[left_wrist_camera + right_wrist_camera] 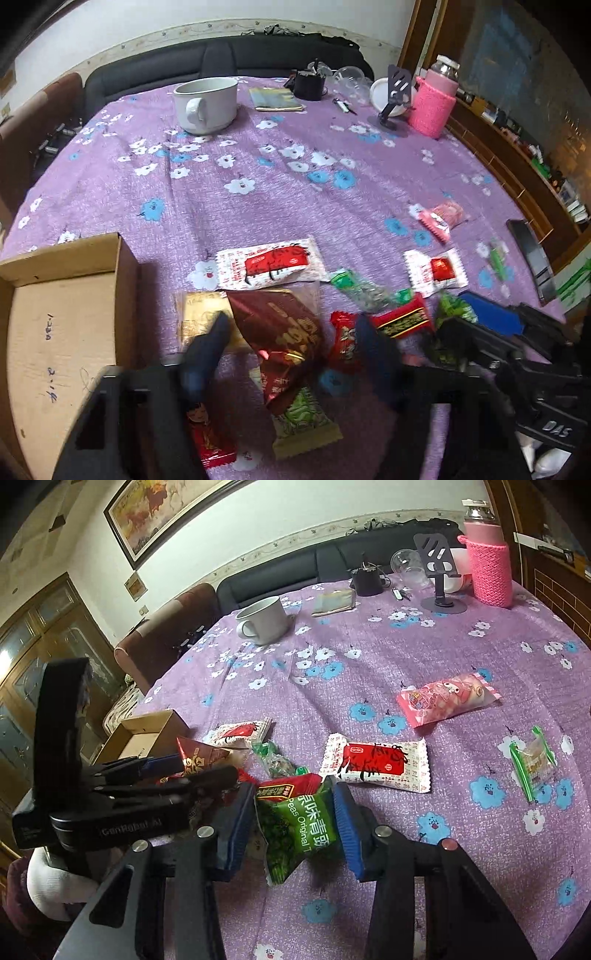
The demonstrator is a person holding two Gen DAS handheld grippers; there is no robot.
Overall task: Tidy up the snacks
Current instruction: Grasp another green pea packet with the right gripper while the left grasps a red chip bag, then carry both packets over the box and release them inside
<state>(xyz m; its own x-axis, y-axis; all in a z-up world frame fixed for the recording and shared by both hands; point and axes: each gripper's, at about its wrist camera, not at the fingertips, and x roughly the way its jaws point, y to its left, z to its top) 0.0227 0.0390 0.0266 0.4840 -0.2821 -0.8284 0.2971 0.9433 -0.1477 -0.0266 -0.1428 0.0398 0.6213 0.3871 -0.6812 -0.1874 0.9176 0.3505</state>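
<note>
The green pea packet (pixel 299 827) reads "Peas Original"; the left gripper (pixel 207 771) body reads "GenRobot.AI".

The left gripper (pixel 291 332) hung open over a dark red snack packet (pixel 284 332); the cardboard box (pixel 62 314) sat at nine o'clock, a white mug (pixel 205 105) toward eleven.

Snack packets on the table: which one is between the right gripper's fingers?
The green peas packet. It alone sits between the right gripper fingers; the other packets lie outside them.
</note>
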